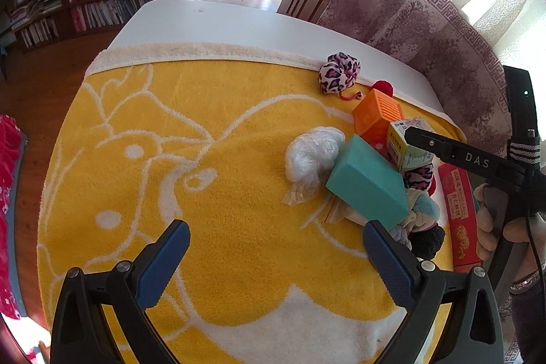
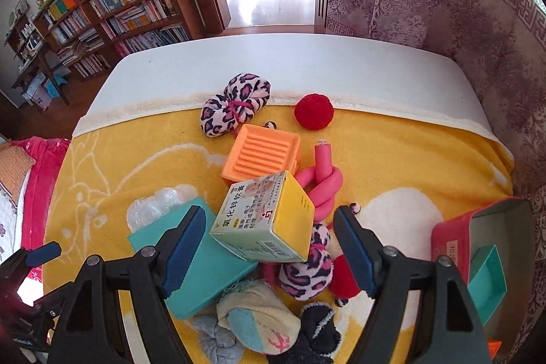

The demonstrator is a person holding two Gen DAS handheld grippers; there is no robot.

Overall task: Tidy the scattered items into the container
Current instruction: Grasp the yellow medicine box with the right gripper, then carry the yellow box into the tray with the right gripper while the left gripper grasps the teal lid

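Scattered items lie on a yellow towel point(image 2: 409, 166). My right gripper point(image 2: 269, 215) is open, its fingers on either side of a yellow-and-green medicine box point(image 2: 266, 217) without touching it. That box rests tilted on a teal box point(image 2: 208, 272) and an orange ridged soap dish point(image 2: 261, 152). The red container point(image 2: 454, 237) stands open at the right with a small teal box point(image 2: 486, 275) inside. My left gripper point(image 1: 274, 234) is open over bare towel, left of the teal box point(image 1: 368, 183) and a plastic bag point(image 1: 314, 156). It holds nothing.
A leopard pouch point(image 2: 235, 108), red pompom point(image 2: 314, 111) and knotted pink foam roller point(image 2: 320, 183) lie further back. A second leopard pouch point(image 2: 307, 268) and rolled socks point(image 2: 259, 319) sit near me. The white table point(image 2: 273, 63) ends beyond the towel; a curtain point(image 2: 443, 5) hangs to the right.
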